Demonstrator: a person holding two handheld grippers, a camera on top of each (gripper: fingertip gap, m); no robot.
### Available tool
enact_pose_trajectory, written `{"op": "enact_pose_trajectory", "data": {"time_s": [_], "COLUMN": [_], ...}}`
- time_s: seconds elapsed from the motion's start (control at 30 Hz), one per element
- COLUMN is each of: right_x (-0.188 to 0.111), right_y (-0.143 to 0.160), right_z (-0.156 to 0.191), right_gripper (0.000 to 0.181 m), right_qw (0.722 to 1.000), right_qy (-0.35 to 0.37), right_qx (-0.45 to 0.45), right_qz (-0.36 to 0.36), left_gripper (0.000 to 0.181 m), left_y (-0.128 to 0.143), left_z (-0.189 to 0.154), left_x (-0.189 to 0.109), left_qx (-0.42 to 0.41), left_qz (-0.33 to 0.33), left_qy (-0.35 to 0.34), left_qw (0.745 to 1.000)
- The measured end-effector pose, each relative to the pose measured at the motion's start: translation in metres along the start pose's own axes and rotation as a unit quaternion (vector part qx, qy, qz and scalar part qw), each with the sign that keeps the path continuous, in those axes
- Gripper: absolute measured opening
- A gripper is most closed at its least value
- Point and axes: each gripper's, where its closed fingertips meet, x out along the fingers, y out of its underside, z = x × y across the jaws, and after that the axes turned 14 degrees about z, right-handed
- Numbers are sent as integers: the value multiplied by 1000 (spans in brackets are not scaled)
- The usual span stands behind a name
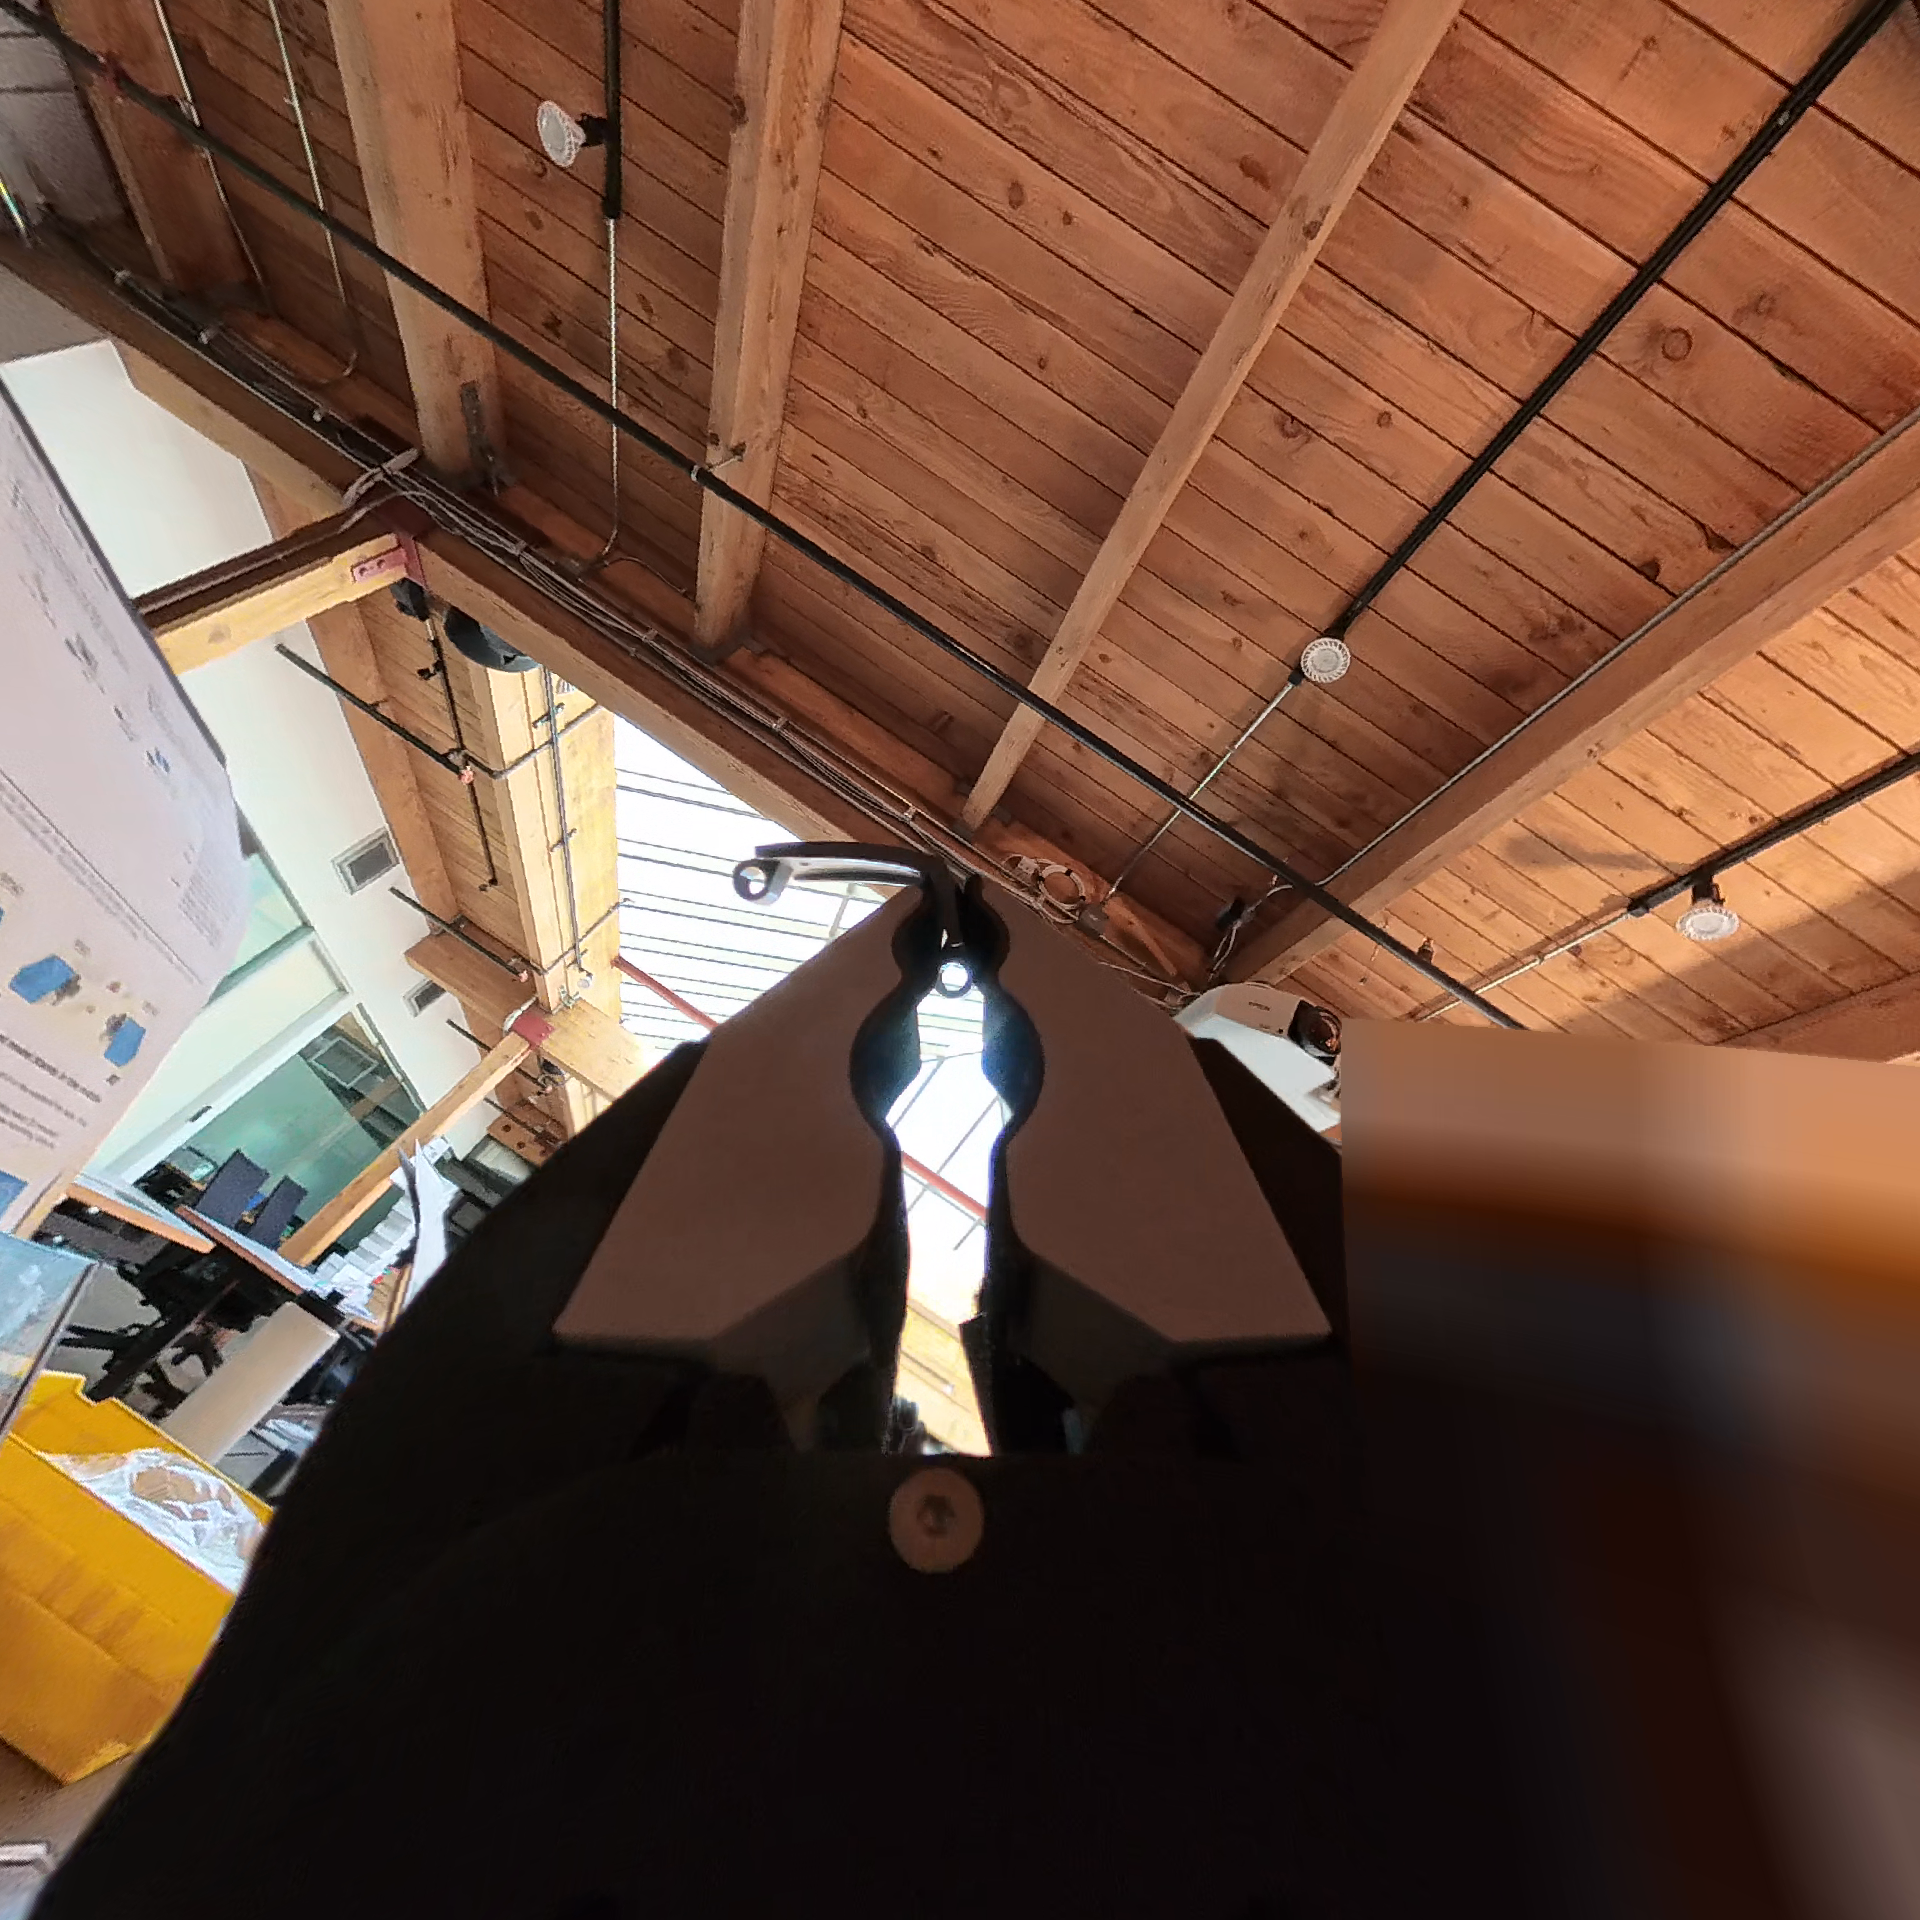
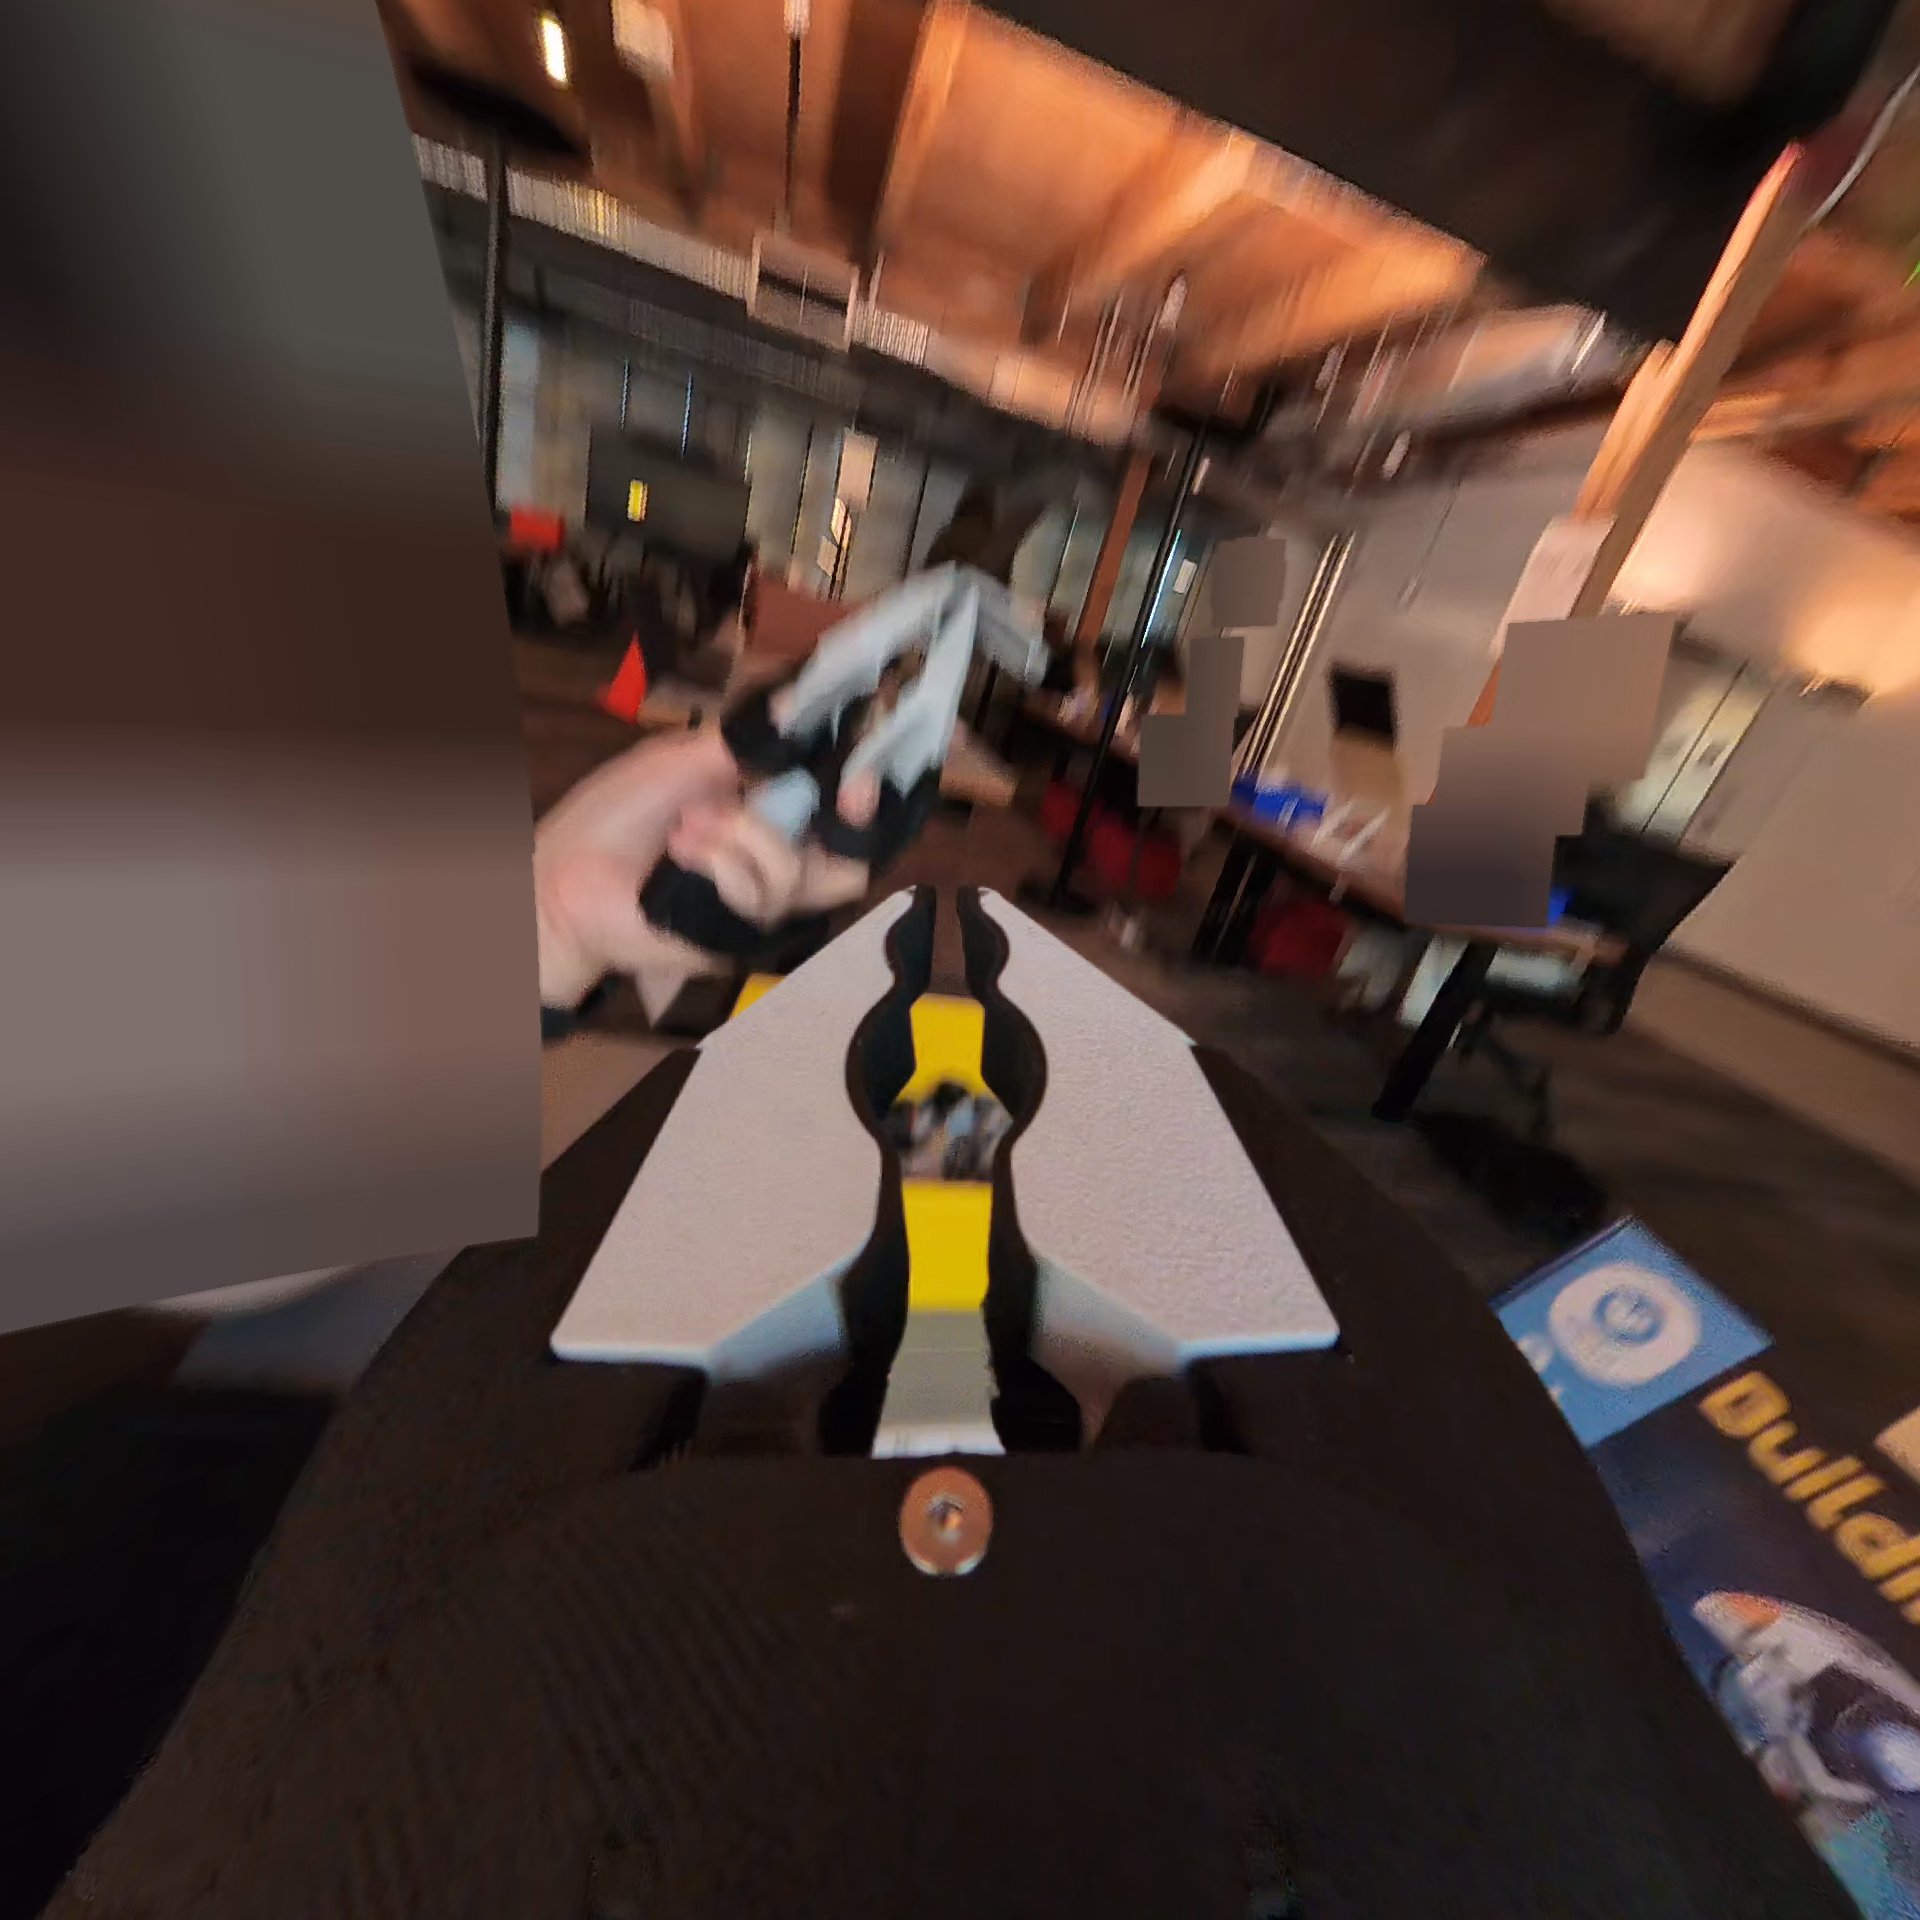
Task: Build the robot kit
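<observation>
My left gripper points up toward a wooden ceiling. It is shut on a thin curved metal piece with a ring-shaped end, pinched at the fingertips and sticking out to the left. A small ring shows just below the tips, between the fingers. My right gripper is shut, with nothing visible between its tips. The right wrist view is motion-blurred. In it a hand holds the left gripper raised just ahead, up and to the left.
A yellow bin holding clear plastic wrap sits at lower left, and shows through the right gripper's gap. A large pale box stands at left. Tables, an orange cone and a blue printed sheet lie around. There is about 15 centimeters between the tips of the two grippers.
</observation>
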Motion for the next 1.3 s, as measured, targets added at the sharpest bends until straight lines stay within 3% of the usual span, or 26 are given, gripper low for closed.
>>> {"op": "enact_pose_trajectory", "data": {"time_s": [0.03,0.23,0.33,0.43,0.67,0.83,0.9,1.0,1.1,1.2,1.3], "right_x": [18,118,153,171,195,208,205,189,163,120,69], "right_y": [19,152,191,222,283,308,307,302,273,225,158], "right_z": [2,47,71,73,72,74,80,84,87,71,39], "right_gripper": [5,14,10,14,18,18,3,3,2,2,2], "right_qw": [999,941,929,927,892,869,860,848,876,907,895], "right_qy": [-13,-125,-173,-175,-218,-236,-256,-254,-225,-169,-153], "right_qx": [5,-14,-8,-32,-80,-64,-35,20,126,271,409], "right_qz": [51,316,328,331,389,431,441,465,407,276,88], "left_gripper": [2,2,2,2,2,2,2,2,2,2,2], "left_y": [-2,-18,-24,-30,-37,-38,-38,-34,-21,1,37], "left_z": [-3,-26,-35,-43,-48,-42,-38,-29,-14,0,18], "left_x": [-1,-10,-14,-18,-23,-24,-23,-20,-11,4,25], "left_qx": [6,34,60,62,53,45,42,31,18,4,12], "left_qz": [1,-4,-4,-10,-14,-10,-5,8,38,69,127], "left_qy": [0,6,-1,8,24,20,16,7,-5,-7,-22], "left_qw": [1000,999,998,998,998,999,999,999,999,998,992]}}
